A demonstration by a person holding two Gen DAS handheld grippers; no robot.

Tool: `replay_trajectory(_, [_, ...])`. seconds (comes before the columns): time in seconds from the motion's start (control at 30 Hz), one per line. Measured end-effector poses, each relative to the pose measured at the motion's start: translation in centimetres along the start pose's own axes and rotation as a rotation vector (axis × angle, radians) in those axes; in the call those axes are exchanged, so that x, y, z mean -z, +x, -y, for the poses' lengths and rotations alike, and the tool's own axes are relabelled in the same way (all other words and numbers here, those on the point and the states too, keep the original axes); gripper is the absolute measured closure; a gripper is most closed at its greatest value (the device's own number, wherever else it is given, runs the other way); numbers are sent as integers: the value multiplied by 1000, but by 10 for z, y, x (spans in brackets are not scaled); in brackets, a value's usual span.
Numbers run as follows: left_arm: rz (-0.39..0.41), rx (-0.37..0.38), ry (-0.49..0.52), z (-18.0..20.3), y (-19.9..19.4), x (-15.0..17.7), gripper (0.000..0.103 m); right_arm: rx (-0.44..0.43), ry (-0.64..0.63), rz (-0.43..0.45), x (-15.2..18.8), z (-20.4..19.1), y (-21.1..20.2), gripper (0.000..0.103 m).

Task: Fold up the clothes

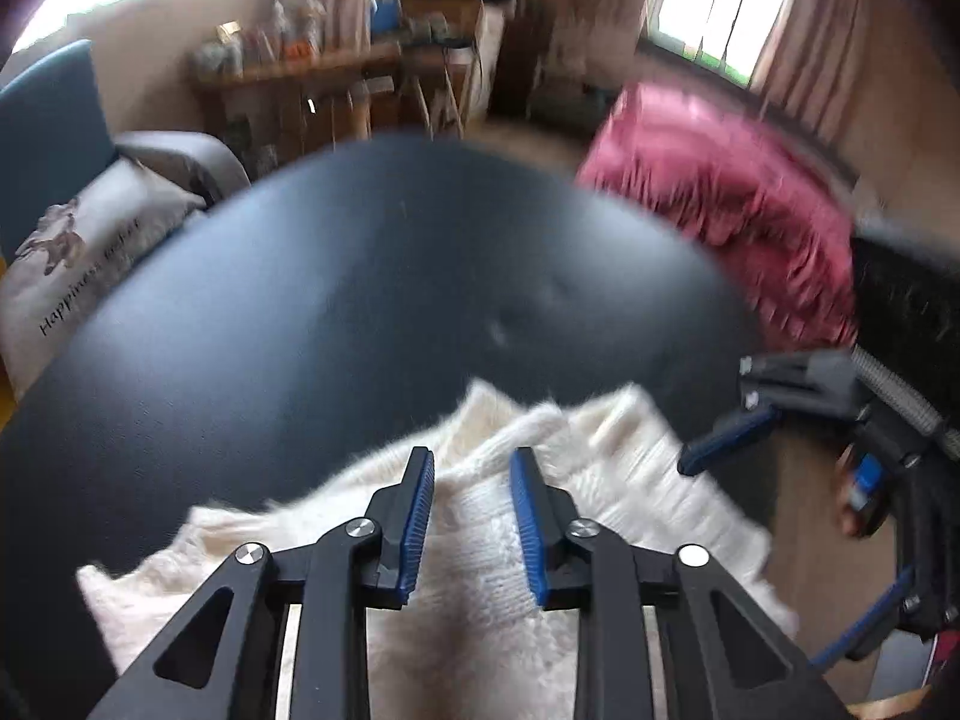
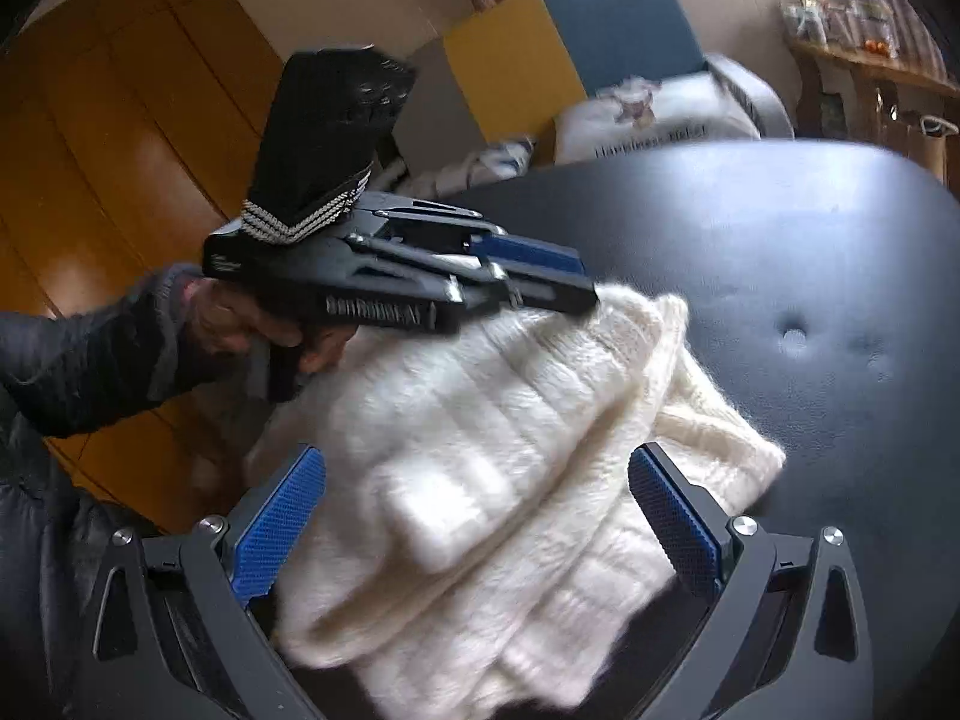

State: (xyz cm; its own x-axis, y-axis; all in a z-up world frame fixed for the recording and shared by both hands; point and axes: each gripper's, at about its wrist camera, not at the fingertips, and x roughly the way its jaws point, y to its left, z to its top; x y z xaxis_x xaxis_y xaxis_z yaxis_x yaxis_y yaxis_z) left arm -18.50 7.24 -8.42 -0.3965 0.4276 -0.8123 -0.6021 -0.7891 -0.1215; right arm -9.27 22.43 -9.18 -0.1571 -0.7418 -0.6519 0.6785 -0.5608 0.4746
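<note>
1. White sweater (image 2: 480, 450) lies bunched at the black table's (image 2: 810, 240) near edge, lower centre.
2. My left gripper (image 1: 471, 516) is narrow, right gripper (image 2: 474, 522) wide; neither grips.
3. I'd pinch one layer only.

The left tongs (image 1: 471, 516), jaws parted, hang over a cream knitted sweater (image 1: 468, 588) on a dark table (image 1: 360, 276).

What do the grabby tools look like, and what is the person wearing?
Each tool is black with angular linkage arms, round silver rivets and ridged blue finger pads. The left tool has a black block on top, bound on with silvery cord. The person wears a dark sleeve.
</note>
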Motion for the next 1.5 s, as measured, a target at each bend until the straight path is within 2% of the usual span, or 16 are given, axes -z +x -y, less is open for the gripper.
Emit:
replay_trajectory(0.07, [-45,-32,3,6,14,2,77,0,42,-59,-5,2,21,0])
replay_trajectory(0.13, [-90,-63,6,12,28,5,76,-19,55,-44,-4,3,23,0])
replay_trajectory(0.27, [-62,30,-107,-7,16,7,76,-12,49,-35,0,-2,10,0])
replay_trajectory(0.37, [45,139,-274,-39,-17,11,76,31,-38,-39,-7,-19,-4,0])
replay_trajectory(0.43, [128,151,-357,-60,-43,16,76,32,-114,-23,-16,-35,-17,0])
replay_trajectory(0.57, [229,59,-412,-92,-87,39,76,9,-258,0,-49,-58,-18,0])
replay_trajectory(0.67, [172,11,-381,-98,-86,56,76,11,-289,-36,-63,-51,4,0])
replay_trajectory(0.8, [2,-67,-335,-80,-38,72,76,48,-150,-241,-68,-5,80,0])
replay_trajectory(0.83, [39,-79,-319,-76,-37,74,76,56,-168,-208,-61,-2,80,0])
replay_trajectory(0.93, [87,-1,-377,-87,-49,75,76,40,-174,-156,-53,-1,68,0])
replay_trajectory(1.03, [138,-33,-403,-102,-69,82,76,51,-178,-170,-50,-4,58,0])
replay_trajectory(1.17, [189,-73,-436,-126,-93,100,76,107,-256,-190,-73,-35,49,0])
replay_trajectory(1.3, [166,-111,-489,-155,-91,113,77,62,-343,-146,-99,-61,63,0])
replay_trajectory(1.37, [138,-110,-444,-152,-84,109,77,85,-366,-182,-101,-67,83,0])
replay_trajectory(1.43, [109,-108,-395,-147,-76,106,77,129,-338,-281,-93,-57,119,0])
replay_trajectory(1.5, [6,-166,-314,-135,-54,99,77,112,-268,-291,-86,-43,131,0])
